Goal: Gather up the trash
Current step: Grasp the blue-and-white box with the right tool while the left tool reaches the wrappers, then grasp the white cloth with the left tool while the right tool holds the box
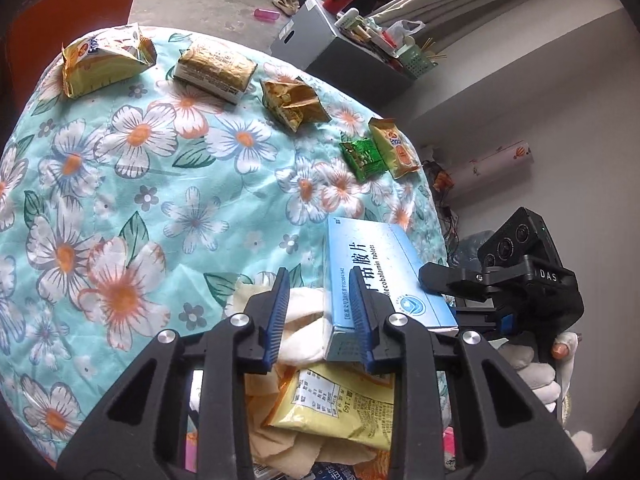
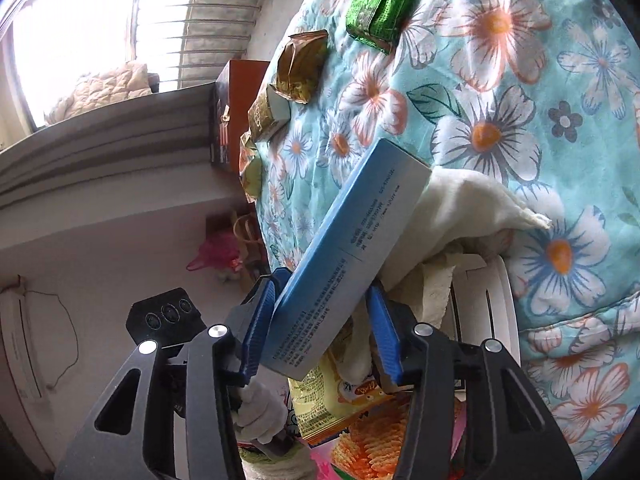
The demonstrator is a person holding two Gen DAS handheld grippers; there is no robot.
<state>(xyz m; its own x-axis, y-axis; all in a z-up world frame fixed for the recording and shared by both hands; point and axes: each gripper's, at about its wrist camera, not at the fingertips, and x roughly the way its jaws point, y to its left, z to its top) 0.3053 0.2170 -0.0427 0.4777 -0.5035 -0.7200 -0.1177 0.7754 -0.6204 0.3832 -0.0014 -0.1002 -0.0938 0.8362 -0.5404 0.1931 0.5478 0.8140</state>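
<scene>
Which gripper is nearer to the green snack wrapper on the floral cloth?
Neither clearly: both grippers are at the blue medicine box, well short of the green snack wrapper. The right gripper holds the box; the left gripper is open beside it.

Tablet box [image 1: 384, 280] above snack packet [image 1: 332, 412]; wrappers [image 1: 292, 106] farther back on quilt [image 1: 120, 200].

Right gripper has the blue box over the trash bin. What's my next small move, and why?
Probably open the right gripper and let the blue box drop. It hangs tilted between the blue fingers, above wrappers and tissue already piled below at the floral cloth's edge. The left gripper sits close to the box, so ease it back a little first.
</scene>
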